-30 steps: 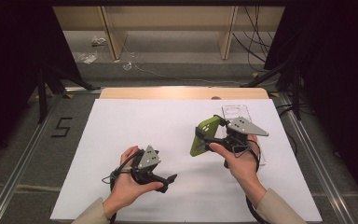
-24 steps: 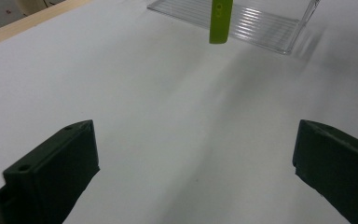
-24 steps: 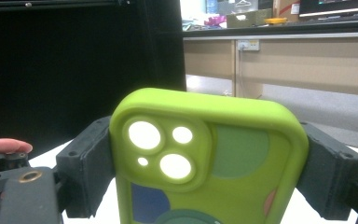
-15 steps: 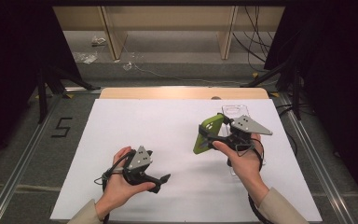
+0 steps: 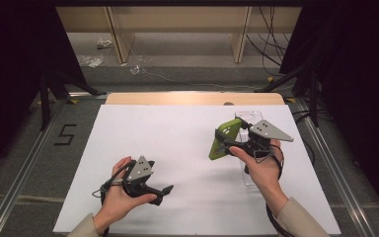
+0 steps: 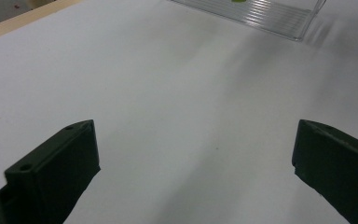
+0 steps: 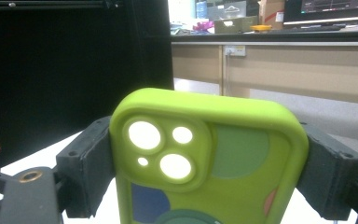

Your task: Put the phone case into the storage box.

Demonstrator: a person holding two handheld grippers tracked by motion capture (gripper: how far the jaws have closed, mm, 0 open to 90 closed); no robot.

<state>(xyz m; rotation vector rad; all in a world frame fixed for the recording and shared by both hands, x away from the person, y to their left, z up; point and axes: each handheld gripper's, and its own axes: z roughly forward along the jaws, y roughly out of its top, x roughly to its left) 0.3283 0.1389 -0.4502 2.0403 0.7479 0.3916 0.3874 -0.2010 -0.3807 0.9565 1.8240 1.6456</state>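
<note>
I hold my right hand-held gripper (image 5: 229, 140) up over the right half of the counter (image 5: 177, 148), its jaws pinching a green phone case (image 5: 223, 139) by its two long edges. In the right gripper view the case (image 7: 209, 163) stands upright between the black pads, its camera cutouts toward the lens and its rounded top edge free above the jaws. In the high view the case is tilted, lifted off the white sheet, with its left face turned to the open middle of the counter.

Just right of and below the case lies a clear tray (image 5: 249, 170), partly under my right hand (image 5: 259, 165); its far end reaches toward the counter's far right corner. In the left gripper view the tray's ribbed near edge (image 6: 261, 14) shows at the top, well apart from my jaws.

My left hand-held gripper (image 5: 165, 191) rests low near the counter's near edge, left of centre, its jaws spread wide with bare white sheet between them. From it to the case, and out to the far and left edges, the sheet lies open.
</note>
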